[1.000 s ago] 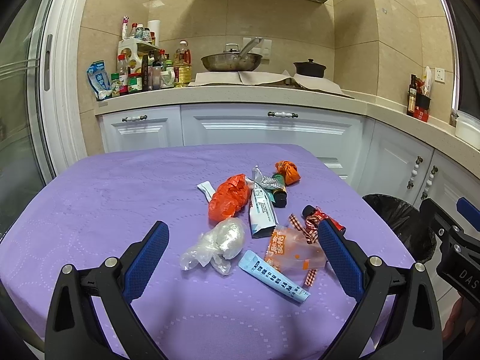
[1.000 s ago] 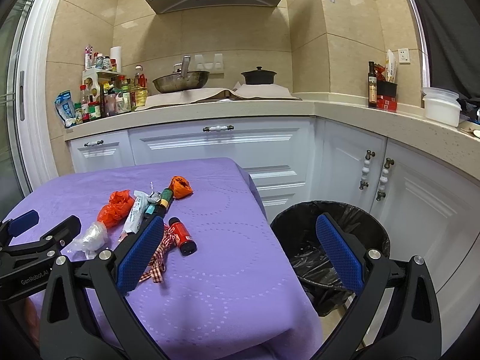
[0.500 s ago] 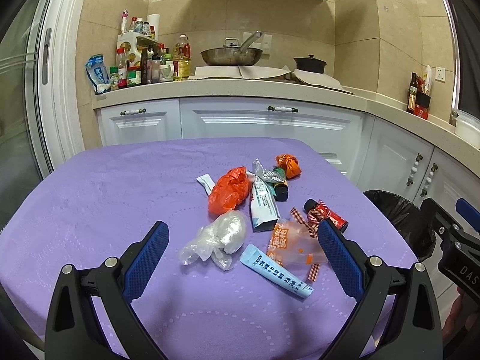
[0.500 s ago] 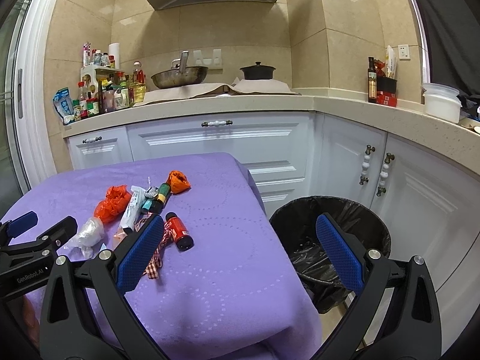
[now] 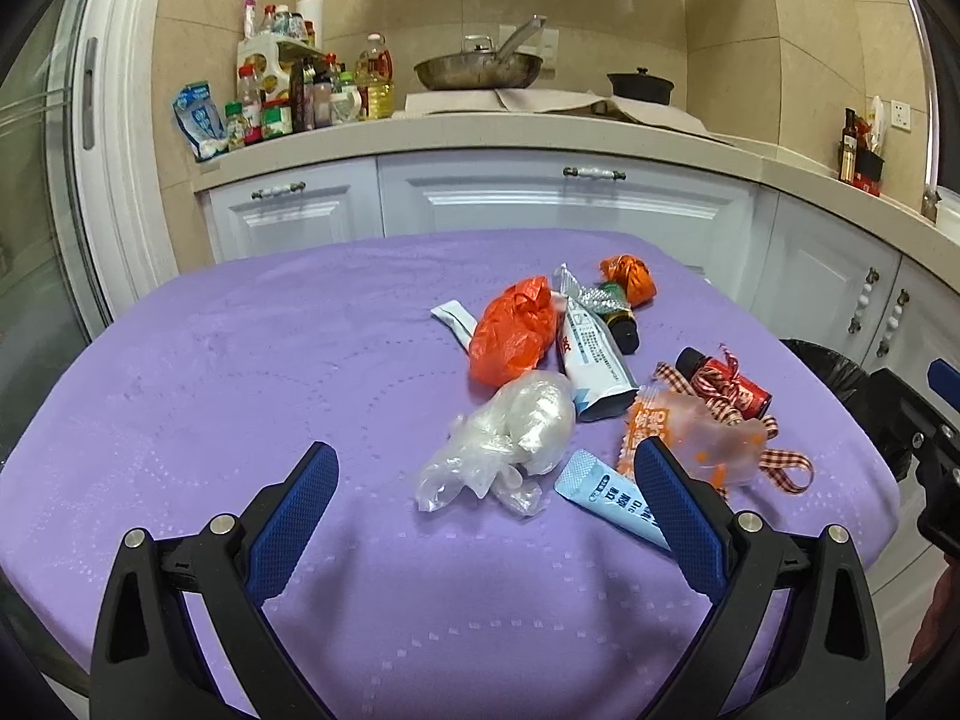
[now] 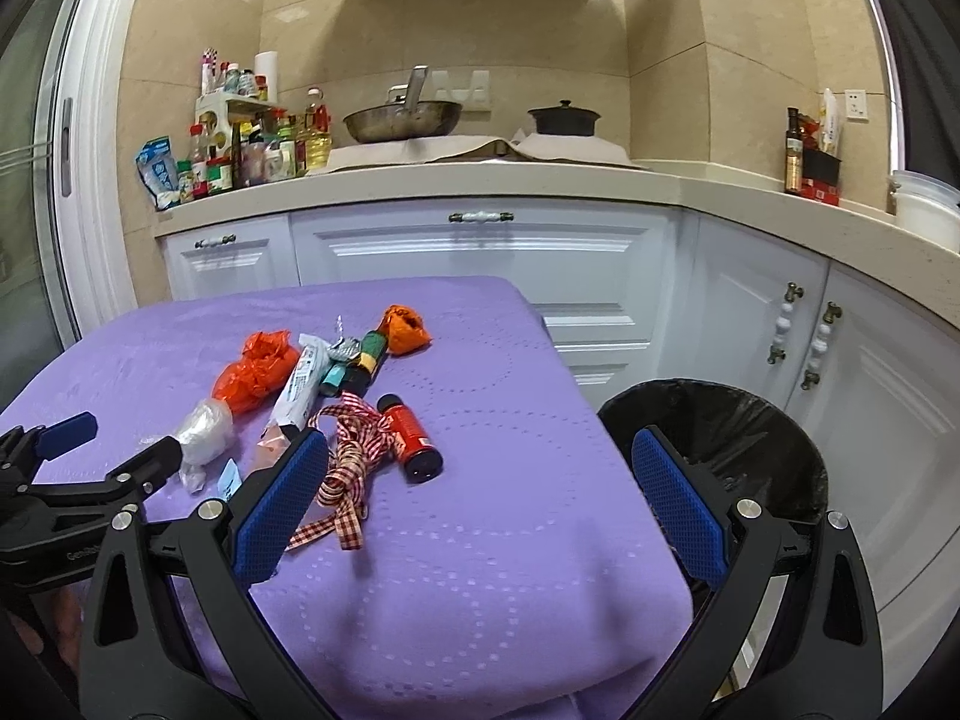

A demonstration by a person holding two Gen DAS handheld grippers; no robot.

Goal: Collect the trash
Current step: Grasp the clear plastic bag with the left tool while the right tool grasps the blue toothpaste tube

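Currently on the purple tablecloth (image 5: pixel 240 372), 1 cluster of trash, none yet binned:
- clear plastic bag (image 5: pixel 510 432), crumpled, nearest the left gripper (image 5: pixel 480 480);
- blue tube (image 5: pixel 612 501), just beside the bag;
- orange bag (image 5: pixel 513 336), white tube (image 5: pixel 591 360), orange snack wrapper (image 5: pixel 678 432), red bottle (image 6: pixel 411 432) tangled with checked ribbon (image 6: pixel 351 462), dark bottle (image 5: pixel 621 324), small orange bundle (image 5: pixel 627 276).

Grippers: left spread wide, holding nothing, aimed at the clear bag. Right gripper (image 6: pixel 480 498) likewise wide and empty, above the table's near corner, between ribbon and bin (image 6: pixel 720 420).

Step in hand, as judged: first pick. Lower the left fingers either side of the clear bag's bulk, not its loose tail; film slips and may drag the blue tube along.

Views: only the right wrist shows the bin's open mouth and black liner, beside the table's right edge. Only the left wrist shows the snack wrapper and blue tube plainly.
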